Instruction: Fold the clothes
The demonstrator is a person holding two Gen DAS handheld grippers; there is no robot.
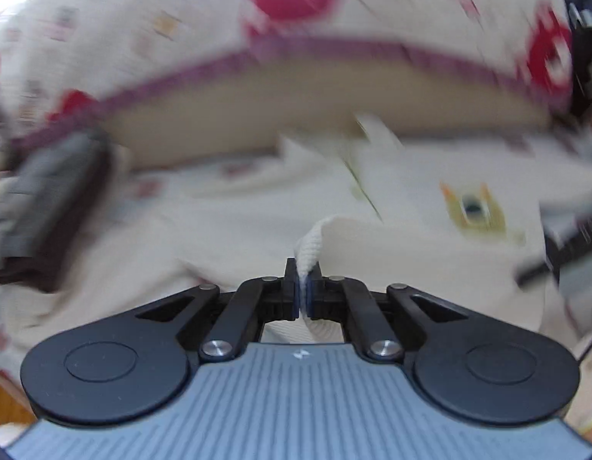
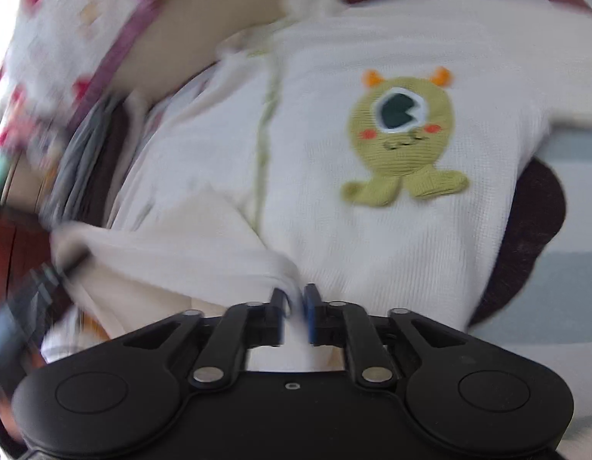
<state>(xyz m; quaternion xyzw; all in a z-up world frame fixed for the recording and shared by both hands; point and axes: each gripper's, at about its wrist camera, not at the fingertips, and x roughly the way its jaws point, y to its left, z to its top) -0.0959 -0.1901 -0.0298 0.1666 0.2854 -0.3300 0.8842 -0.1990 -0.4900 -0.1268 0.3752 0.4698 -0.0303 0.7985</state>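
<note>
The left gripper (image 1: pixel 303 287) is pinching the hem of the cream knit jumper with a green monster patch (image 2: pixel 372 230); the right gripper (image 2: pixel 295 306), jaws narrow, is gripping its edge. Both should be lifting evenly, keeping fabric taut.

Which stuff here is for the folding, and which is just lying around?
For the folding:
- white knit top with the green monster
- left gripper, shut on its edge
- right gripper, fabric between its fingers

Just lying around:
- red-patterned cloth
- dark brown fabric
</note>
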